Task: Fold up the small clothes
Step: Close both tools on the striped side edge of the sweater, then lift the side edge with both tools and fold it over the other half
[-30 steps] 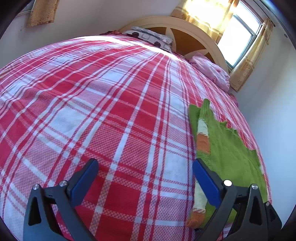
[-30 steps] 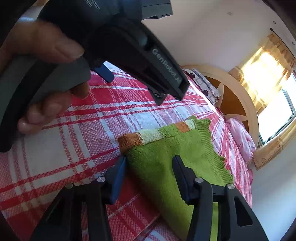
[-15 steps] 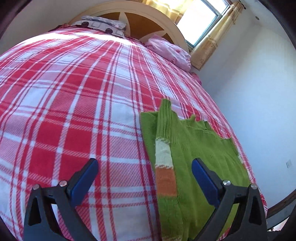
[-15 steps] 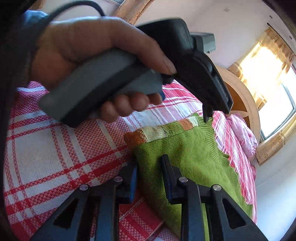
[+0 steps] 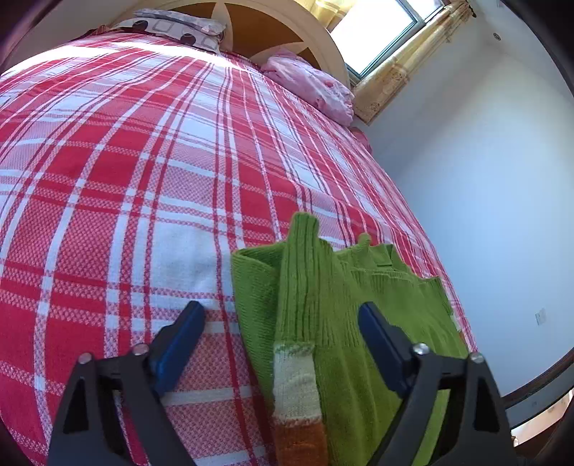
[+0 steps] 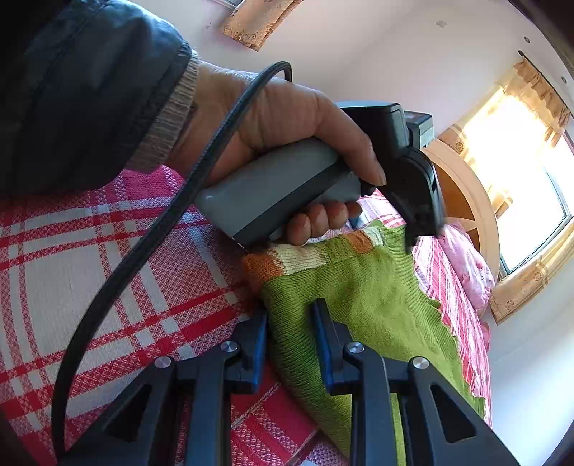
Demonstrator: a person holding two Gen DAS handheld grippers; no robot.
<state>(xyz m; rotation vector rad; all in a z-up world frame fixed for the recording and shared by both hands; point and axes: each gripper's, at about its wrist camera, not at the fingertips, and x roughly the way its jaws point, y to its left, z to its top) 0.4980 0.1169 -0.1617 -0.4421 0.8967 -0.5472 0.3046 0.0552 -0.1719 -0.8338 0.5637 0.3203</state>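
Note:
A small green knit sweater (image 5: 358, 304) lies on the red and white plaid bedspread (image 5: 143, 161), with its sleeve folded across it; the sleeve has a white and orange cuff (image 5: 297, 394). My left gripper (image 5: 281, 322) is open, its jaws straddling the sleeve and the sweater's left edge. In the right wrist view the sweater (image 6: 376, 304) lies ahead, and my right gripper (image 6: 290, 322) is shut on its near edge below the orange cuff (image 6: 265, 265). The left gripper's body and the hand holding it (image 6: 287, 161) hover over the sweater's far side.
A pink pillow (image 5: 312, 86) and a patterned pillow (image 5: 179, 25) lie against the wooden headboard (image 5: 265, 18). The bed's right edge runs along a white wall (image 5: 484, 197). A window with yellow curtains (image 6: 520, 161) is beyond the headboard. A black cable (image 6: 143, 251) hangs from the left gripper.
My left gripper has moved right and forward over the sweater, so the folded sleeve now lies between its jaws. My right gripper's jaws have narrowed from open onto the sweater's near edge.

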